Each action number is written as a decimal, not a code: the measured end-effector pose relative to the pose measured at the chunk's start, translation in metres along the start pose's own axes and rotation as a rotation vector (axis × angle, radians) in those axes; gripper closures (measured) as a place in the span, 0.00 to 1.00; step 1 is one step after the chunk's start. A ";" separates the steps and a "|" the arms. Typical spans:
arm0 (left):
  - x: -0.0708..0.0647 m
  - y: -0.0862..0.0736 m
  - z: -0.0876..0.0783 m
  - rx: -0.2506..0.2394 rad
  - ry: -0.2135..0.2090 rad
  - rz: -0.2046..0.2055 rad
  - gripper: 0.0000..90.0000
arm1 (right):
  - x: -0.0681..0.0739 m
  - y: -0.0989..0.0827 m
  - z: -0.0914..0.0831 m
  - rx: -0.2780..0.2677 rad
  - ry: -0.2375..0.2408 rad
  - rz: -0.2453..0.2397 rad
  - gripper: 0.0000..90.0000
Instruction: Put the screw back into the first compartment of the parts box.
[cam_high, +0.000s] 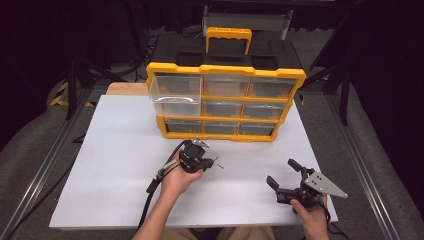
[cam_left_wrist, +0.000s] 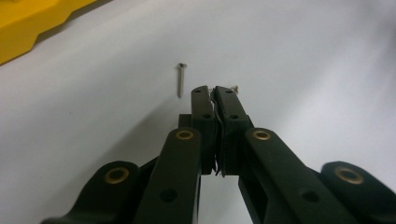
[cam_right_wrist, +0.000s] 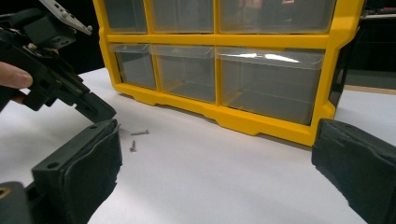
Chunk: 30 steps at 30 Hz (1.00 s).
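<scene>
Yellow organizer (cam_high: 226, 102) stands at the back of the white table (cam_high: 115, 165), its top-left drawer (cam_high: 175, 94) pulled out. The left gripper (cam_left_wrist: 214, 93) is pinched shut on what looks like a screw (cam_left_wrist: 235, 87) (barely visible at the tips), just above the table. Another screw (cam_left_wrist: 180, 79) lies loose nearby. The right gripper (cam_high: 281, 172) waits wide open. Neither screw is in the drawer yet.

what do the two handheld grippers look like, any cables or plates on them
Both are black with two jaws. The left gripper has brass-coloured pivot pins on its linkage and a black cable trailing back. The right gripper has dark padded jaws and a grey three-cornered plate with small holes.
</scene>
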<state>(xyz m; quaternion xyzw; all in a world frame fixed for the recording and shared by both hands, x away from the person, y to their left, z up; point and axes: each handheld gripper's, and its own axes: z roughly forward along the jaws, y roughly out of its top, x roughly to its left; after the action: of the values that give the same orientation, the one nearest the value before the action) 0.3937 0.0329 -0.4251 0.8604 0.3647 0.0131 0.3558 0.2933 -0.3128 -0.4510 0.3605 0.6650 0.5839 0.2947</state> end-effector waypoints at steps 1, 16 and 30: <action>0.000 0.000 -0.002 -0.001 -0.008 -0.001 0.98 | 0.000 0.000 0.000 0.000 0.001 -0.001 0.03; -0.005 -0.002 -0.038 0.049 -0.056 0.027 0.98 | 0.001 0.000 0.001 -0.001 0.005 -0.003 0.03; -0.014 0.015 -0.080 0.072 -0.102 0.075 0.98 | 0.002 0.000 0.002 0.005 0.009 -0.004 0.03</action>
<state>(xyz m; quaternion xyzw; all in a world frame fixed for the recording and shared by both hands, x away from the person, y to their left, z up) 0.3704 0.0650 -0.3533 0.8851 0.3140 -0.0305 0.3421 0.2937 -0.3099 -0.4517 0.3574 0.6686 0.5832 0.2918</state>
